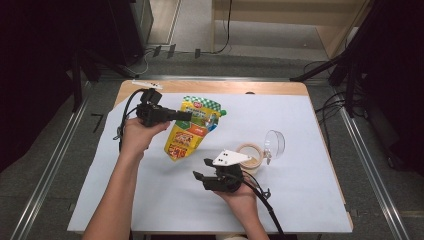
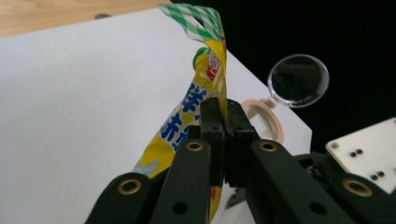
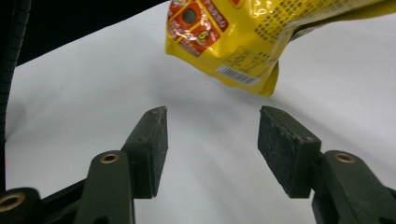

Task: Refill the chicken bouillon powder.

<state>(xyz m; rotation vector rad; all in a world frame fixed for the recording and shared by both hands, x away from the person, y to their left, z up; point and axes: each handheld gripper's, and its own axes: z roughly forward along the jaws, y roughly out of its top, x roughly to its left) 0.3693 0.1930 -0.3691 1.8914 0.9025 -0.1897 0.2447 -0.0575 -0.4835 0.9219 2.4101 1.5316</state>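
The left hand-held gripper (image 1: 186, 116) is pinching the yellow pouch (image 1: 192, 131) by one thin edge; the right hand-held gripper (image 3: 212, 140) is waiting half-open, empty. The slick film could be slipping free.

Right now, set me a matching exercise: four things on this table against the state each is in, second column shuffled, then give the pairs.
Things:
1. left gripper
2. right gripper
3. yellow pouch
4. tape roll

States:
A. lies flat on the white sheet, beside a clear round lens
B. jaws apart, nothing between them
C. pinched at one edge, hanging above the sheet
D. jaws clamped on thin packaging

Pairs: 1-D, 2-B, 3-C, 4-A
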